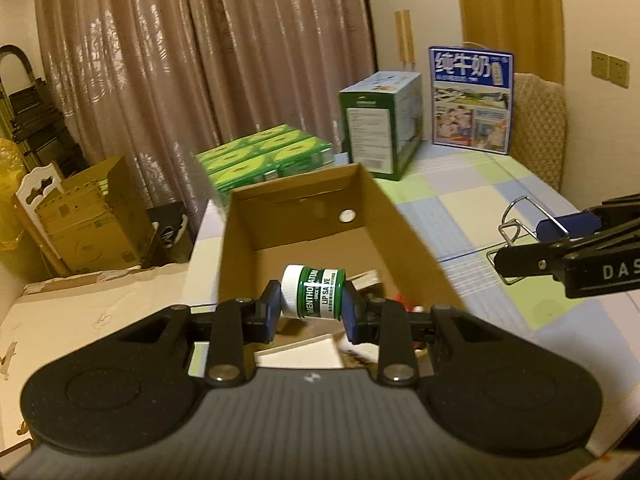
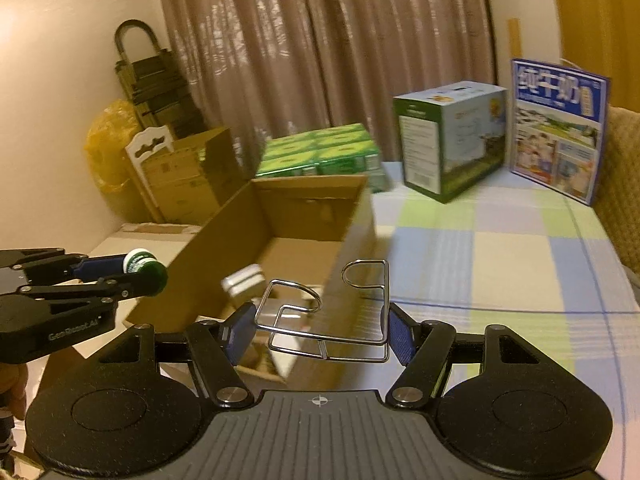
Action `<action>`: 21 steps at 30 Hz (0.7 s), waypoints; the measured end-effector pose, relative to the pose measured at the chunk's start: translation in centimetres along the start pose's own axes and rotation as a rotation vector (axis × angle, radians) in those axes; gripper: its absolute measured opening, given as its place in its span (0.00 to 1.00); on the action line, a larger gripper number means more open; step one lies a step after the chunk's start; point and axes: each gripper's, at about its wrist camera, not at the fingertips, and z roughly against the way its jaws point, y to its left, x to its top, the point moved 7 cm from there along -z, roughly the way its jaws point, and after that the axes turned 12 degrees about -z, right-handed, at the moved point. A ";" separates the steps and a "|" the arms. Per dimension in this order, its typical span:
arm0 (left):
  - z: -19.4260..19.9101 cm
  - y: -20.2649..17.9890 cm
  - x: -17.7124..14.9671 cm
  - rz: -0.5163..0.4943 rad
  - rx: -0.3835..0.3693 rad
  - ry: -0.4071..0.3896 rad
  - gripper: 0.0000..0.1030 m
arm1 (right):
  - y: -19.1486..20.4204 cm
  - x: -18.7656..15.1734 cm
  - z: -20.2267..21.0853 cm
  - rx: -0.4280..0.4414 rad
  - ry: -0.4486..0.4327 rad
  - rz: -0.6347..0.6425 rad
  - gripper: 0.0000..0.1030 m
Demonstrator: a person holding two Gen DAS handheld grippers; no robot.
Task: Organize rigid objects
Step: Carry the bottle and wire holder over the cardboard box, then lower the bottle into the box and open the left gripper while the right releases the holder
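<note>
Black and wide, my left gripper (image 1: 307, 307) is closest to me, and its two blue pads squeeze a small round green jar with a white lid (image 1: 311, 295). That jar lies on its side in the grip. Its long way runs across from pad to pad, with the white lid pointing left. White words on its green label read "MENTHOLATUM" and "LIP SALVE". I hold the jar up in the air over the open brown cardboard box (image 1: 404, 232).

My right gripper (image 2: 318, 332) holds a bent silver wire holder with two loops (image 2: 326, 316). Its blue pads are fairly wide apart and press on the two ends of the wire. The long way of the wire goes across from pad to pad, and the two loops stick up and away from me. It hangs over the near right corner of the box. The side of this gripper shows the letters "DAS", and the side of my left one says "GenRobot.AI".

Inside the box I can see some white things, but they are too blurry to name. The box sits on a checked cloth of blue, green and cream squares (image 2: 500, 256). Behind the box lie shiny green packs (image 1: 264, 158). Next to them stands a green and white carton (image 1: 376, 128), then a blue milk carton with big Chinese writing (image 1: 472, 100).
</note>
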 end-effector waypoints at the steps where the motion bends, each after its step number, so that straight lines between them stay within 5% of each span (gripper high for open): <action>1: -0.3 0.5 -0.1 0.003 0.002 0.005 0.26 | 0.4 0.1 -0.5 0.004 0.003 0.005 0.63; 21: -5.8 3.7 -1.9 0.031 -0.042 0.082 0.26 | 3.0 -0.4 -7.6 0.003 0.086 0.023 0.63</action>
